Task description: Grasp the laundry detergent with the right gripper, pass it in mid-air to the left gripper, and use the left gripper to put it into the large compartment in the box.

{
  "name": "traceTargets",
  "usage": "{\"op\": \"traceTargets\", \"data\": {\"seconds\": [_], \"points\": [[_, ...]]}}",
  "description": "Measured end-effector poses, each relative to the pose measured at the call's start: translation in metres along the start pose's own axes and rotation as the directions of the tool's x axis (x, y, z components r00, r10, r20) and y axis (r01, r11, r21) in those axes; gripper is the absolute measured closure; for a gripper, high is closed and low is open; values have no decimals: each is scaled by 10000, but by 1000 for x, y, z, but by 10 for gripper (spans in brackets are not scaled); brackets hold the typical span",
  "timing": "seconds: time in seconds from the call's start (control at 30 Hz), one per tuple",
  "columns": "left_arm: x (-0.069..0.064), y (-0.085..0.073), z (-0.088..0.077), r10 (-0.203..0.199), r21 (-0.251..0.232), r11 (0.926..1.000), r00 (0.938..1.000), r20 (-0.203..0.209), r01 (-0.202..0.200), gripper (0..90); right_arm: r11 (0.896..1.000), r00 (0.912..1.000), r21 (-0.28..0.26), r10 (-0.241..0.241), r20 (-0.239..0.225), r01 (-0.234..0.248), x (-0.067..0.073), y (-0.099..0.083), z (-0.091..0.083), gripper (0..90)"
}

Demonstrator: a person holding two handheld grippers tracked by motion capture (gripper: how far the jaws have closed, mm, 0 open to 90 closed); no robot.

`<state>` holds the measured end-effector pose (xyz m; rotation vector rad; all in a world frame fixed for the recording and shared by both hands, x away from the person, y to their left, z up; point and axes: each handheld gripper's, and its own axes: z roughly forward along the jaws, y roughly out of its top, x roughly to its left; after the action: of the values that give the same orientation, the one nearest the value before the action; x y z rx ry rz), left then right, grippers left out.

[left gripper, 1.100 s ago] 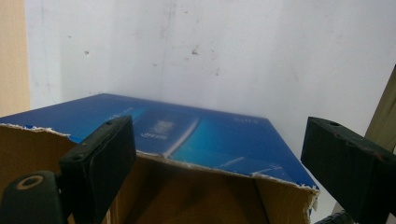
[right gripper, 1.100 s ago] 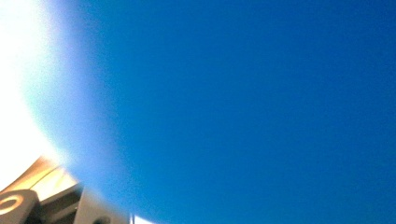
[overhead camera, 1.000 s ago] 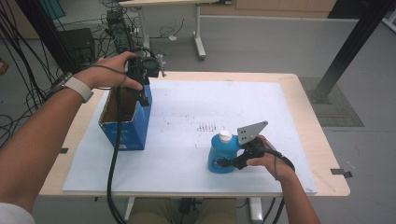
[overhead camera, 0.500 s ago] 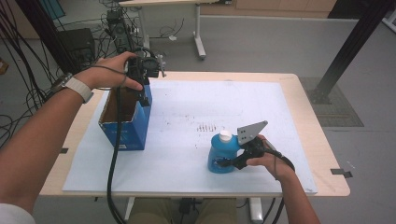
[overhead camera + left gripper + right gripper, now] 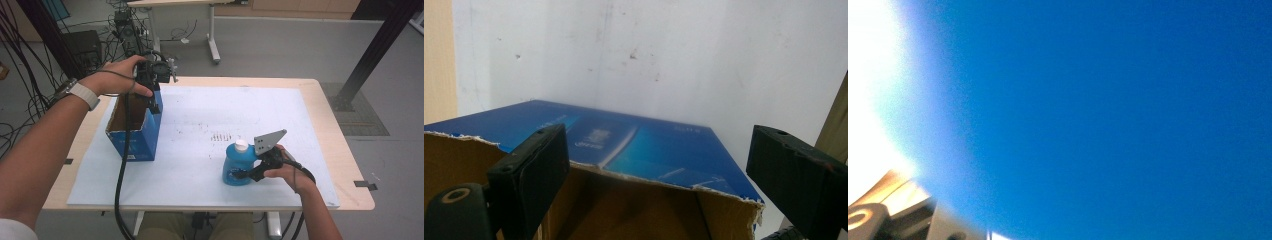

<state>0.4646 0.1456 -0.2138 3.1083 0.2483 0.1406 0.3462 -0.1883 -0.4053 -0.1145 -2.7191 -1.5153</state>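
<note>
The table (image 5: 330,115) is a light wooden one with a big white sheet (image 5: 210,110) over most of it, a bit scuffed in the middle. On the left side of that sheet sits an open blue cardboard box (image 5: 131,134), top torn off, brown inside, and it looks empty from above. The left gripper (image 5: 153,102) hangs right over the box's far right corner; in the left gripper view its jaws are spread wide with the torn rim (image 5: 634,175) between them, not touching it as far as I can tell, so nothing's pinned yet.

Over on the near right, a blue bottle (image 5: 239,165) with a white cap (image 5: 241,145) stands upright on the sheet, well apart from the box. The right gripper (image 5: 250,172) is up against its right side, and the right gripper view is basically a blur of blue, so it's really close. Can't tell if those jaws are actually pinching the bottle or just around it.

My guess is the bottle's headed for the box, and that's barely started: bottle not lifted, box not steadied, whole carry still left.
</note>
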Motion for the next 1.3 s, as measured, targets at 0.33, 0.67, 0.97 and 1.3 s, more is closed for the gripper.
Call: {"op": "traceTargets", "data": {"seconds": [0.33,0.67,0.97,1.3], "points": [[0,0,0,1,-10,10000,10000,-2,-1,105,10000,10000,-8,2,4,-2,0,0,0,420],[0,0,0,-9,11,10000,10000,-26,9,105,10000,10000,-38,-14,2,14,0,-1,0,420],[-2,1,-1,9,-17,10000,10000,-77,-9,104,10000,10000,-61,22,11,-22,0,-1,0,421],[-7,3,-6,119,-31,9999,9999,-123,-119,98,10000,9999,16,-81,94,81,1,1,0,426]]}}
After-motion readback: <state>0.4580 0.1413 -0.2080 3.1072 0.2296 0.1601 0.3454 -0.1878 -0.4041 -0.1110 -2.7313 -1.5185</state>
